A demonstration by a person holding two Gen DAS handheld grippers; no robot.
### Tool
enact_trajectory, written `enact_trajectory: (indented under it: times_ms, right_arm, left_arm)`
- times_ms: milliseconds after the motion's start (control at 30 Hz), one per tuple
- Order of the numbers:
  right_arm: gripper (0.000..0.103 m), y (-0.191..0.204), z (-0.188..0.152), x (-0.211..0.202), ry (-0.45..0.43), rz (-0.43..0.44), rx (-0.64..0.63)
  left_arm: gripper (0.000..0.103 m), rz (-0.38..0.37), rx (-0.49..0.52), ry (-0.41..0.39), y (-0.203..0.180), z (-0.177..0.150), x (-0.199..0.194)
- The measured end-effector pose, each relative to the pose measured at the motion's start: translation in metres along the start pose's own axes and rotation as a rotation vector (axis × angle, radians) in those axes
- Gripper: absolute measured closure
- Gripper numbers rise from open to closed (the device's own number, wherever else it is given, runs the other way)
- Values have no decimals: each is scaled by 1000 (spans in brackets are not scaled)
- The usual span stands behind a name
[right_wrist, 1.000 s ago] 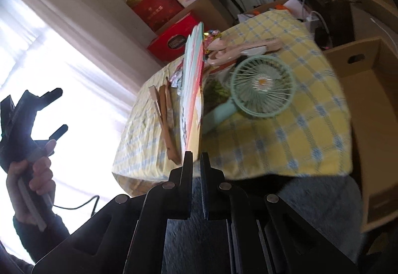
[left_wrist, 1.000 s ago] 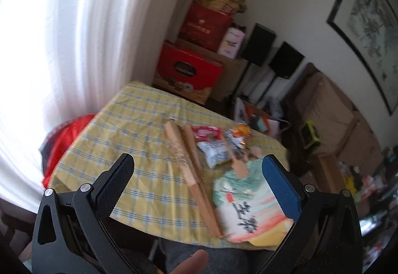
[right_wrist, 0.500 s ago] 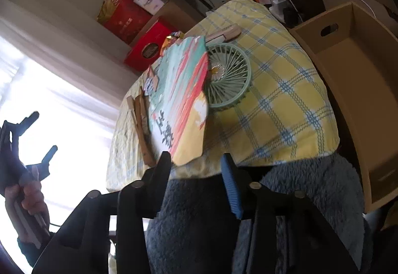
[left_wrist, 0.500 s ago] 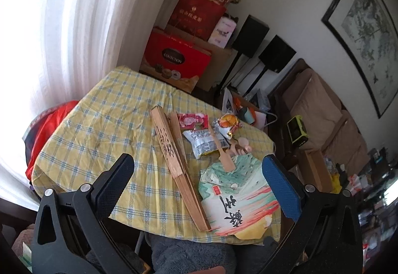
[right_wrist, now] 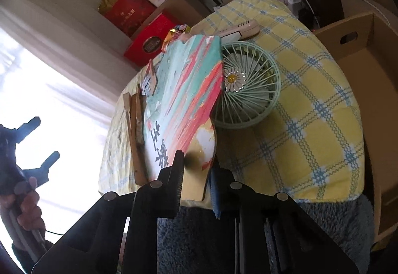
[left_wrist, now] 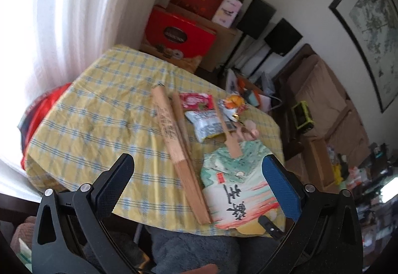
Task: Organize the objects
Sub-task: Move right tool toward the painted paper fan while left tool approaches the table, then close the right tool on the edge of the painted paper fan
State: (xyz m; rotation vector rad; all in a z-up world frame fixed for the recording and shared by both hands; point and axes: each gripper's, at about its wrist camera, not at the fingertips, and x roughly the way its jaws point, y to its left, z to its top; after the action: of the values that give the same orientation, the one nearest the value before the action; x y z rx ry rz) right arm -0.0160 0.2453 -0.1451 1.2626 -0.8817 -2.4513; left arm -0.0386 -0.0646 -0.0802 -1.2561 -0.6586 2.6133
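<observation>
Right wrist view first: my right gripper point(right_wrist: 196, 174) has its jaws closing, with the near edge of the painted paper fan point(right_wrist: 184, 100) between them. Whether the pads already press on it I cannot tell. A second ago that fan stood on edge, thin as a blade, with my jaws together below it; half a second ago it had tipped flat and my jaws stood apart short of it. Now its yellow near corner sits between my fingers and its far part covers the left side of the green desk fan point(right_wrist: 248, 85) on the yellow checked tablecloth point(right_wrist: 311, 105). A pink folded handheld fan point(right_wrist: 233, 27) lies just beyond the green one. A cardboard box point(right_wrist: 368, 55) stands beside the table on the right. At the left edge my left hand point(right_wrist: 27, 206) shows against the bright window, holding its gripper.

From the left wrist view, my left gripper point(left_wrist: 199, 174) has its jaws wide apart with nothing between them, the same as in both earlier frames. It hangs over the near edge of the table, and the table fills more of the view than a second ago. The paper fan point(left_wrist: 236, 189) lies at the near right of the cloth, beside two wooden folded fans point(left_wrist: 174, 139) lying lengthwise. A wooden spatula point(left_wrist: 227, 132) rests with its blade on the paper fan's far edge, across the snack packets point(left_wrist: 206, 122) behind it.
</observation>
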Motion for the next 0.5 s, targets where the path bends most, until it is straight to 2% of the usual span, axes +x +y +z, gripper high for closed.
enact_trajectory:
  times_ms: [200,333,433,500]
  right_arm:
    - [91,0,-9,-30,11,25,-29]
    - [92,-11,-11,-53,10,21,-15]
    - [88,-19,-14,-61,33,8,-8]
    - [83,-26,-19,-63,41,-35,4]
  left_arm:
    - [0,6,48,-3,-12,-1,-10]
    - [0,-20,52,16,-15,-2,-13]
    - [0,-17,72,32,-19,-3,-12]
    - [0,-8,79,39,-21,-3,-11]
